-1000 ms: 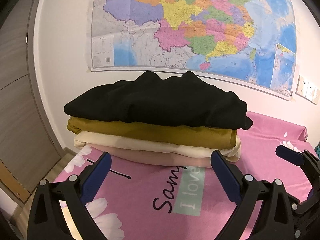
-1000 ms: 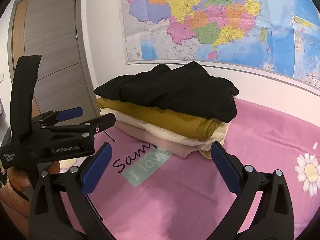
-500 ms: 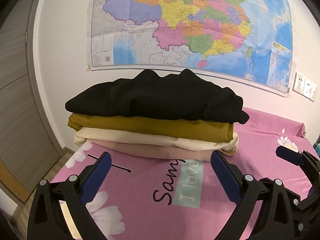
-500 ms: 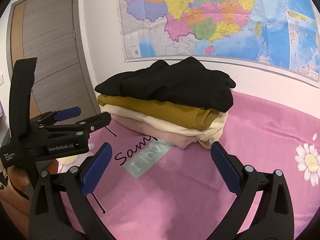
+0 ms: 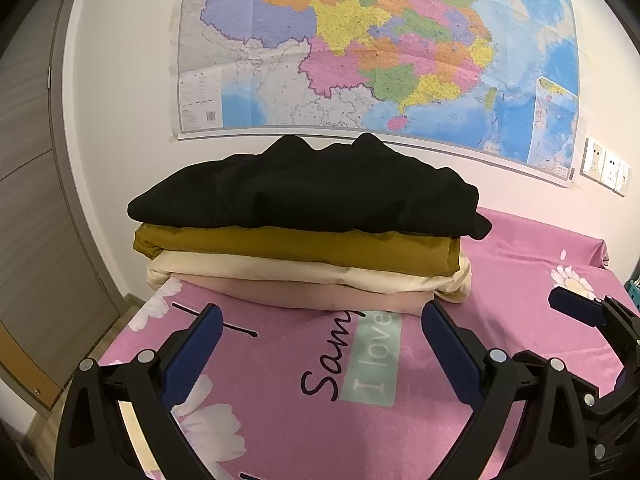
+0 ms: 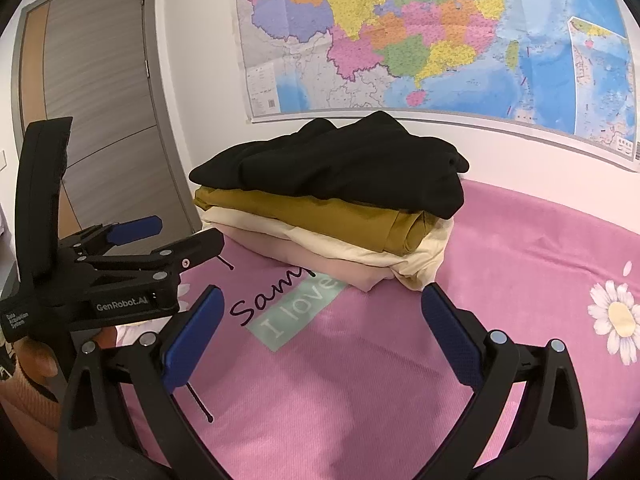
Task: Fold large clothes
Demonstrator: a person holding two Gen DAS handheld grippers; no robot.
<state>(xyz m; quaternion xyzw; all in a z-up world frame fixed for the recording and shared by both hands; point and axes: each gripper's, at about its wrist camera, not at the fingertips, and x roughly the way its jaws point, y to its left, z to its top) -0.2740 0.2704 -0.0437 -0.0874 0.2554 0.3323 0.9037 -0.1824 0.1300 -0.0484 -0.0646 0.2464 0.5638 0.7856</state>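
Door panels [image 6: 92, 112] in grey wood at far left, with an orange strip along the frame. Next to that, white wall [image 5: 120, 120] down to a bare strip of floor [image 5: 120, 320] beside the bed corner. No bins or boxes anywhere; only a stack of folded clothes [image 5: 304, 248] near the bed's left corner, close to the wall: pale pink piece [image 5: 320, 298] at the bottom, cream piece [image 5: 312, 274] above, mustard piece [image 5: 296, 246] next, black garment [image 5: 308, 196] on top, with two peaks of cloth raised along its far edge. Black layer overhanging the mustard one on the right side. Same stack in the right wrist view [image 6: 332, 208], folded edges turned toward the camera.

Underneath, pink bedsheet [image 5: 540, 248] printed with white daisies, dark script and a mint label reading "I love". Large coloured map [image 5: 380, 48] pinned above the stack. White wall sockets [image 5: 604, 168] at far right.

Left gripper [image 5: 320, 342] low over the sheet, blue pads spread wide, nothing between them, short of the stack's front edge. Also seen side-on in the right wrist view [image 6: 168, 240], a hand [image 6: 32, 364] around its handle. Right gripper [image 6: 322, 322] likewise spread and empty, apart from the stack. Wide bare sheet to the right of the clothes; little margin at the left bed edge.
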